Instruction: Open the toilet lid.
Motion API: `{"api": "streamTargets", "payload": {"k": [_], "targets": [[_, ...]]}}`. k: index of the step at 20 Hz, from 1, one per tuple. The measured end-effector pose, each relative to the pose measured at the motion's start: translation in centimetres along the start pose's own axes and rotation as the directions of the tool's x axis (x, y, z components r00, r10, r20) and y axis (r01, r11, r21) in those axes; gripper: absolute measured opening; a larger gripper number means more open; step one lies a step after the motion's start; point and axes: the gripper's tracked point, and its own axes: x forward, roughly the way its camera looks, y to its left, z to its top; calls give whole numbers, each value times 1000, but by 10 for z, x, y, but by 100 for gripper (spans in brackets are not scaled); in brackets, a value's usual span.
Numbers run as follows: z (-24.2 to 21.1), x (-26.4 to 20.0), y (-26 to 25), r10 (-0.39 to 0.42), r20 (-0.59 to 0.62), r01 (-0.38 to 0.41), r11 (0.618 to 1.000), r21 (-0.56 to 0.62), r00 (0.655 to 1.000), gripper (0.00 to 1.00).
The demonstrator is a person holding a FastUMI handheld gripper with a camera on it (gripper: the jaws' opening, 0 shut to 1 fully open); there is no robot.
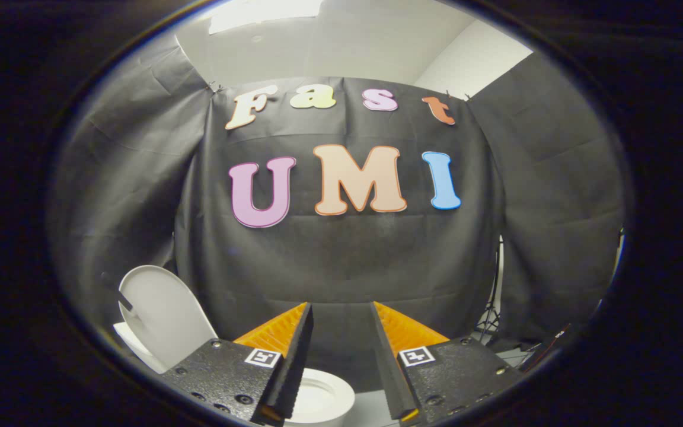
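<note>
- Right now your gripper [341, 314] has its fingers spread apart, with a clear gap between them and nothing held; the black booth wall [341, 261] shows through that gap.
- Your left finger [294, 350] and right finger [386, 350] both point up and forward toward the wall, touching nothing.
- You can see the toilet lid [160, 311] to the left of the left finger and beyond it, standing raised and leaning back against the wall cloth, its white inner face turned toward you.
- A dark, narrow piece crosses the lid's upper left edge; you cannot tell what it is.
- Below the lid, a sliver of a white part [131, 344] juts out at its left base; whether it is the tank or the seat hinge area cannot be told.
- The toilet seat [321, 400] lies flat on the bowl, its white ring showing low between the fingers and partly hidden behind the left finger's base.
- Pale floor [371, 409] shows just right of the seat, between the finger bases.
- To the right of the right finger, well beyond it, a thin black stand [488, 317] rises beside the edge of the cloth, with a strip of white wall behind it.
</note>
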Motion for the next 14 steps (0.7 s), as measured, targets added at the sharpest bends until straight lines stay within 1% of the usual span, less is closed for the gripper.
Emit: {"api": "streamTargets", "payload": {"k": [4,8,14], "targets": [[-15,-8,-24,-29,-45,28,1000,-9,999,58],[-31,-14,-36,-26,-99,24,999,-23,995,58],[-38,-24,-43,76,-89,-72,997,40,993,58]]}}
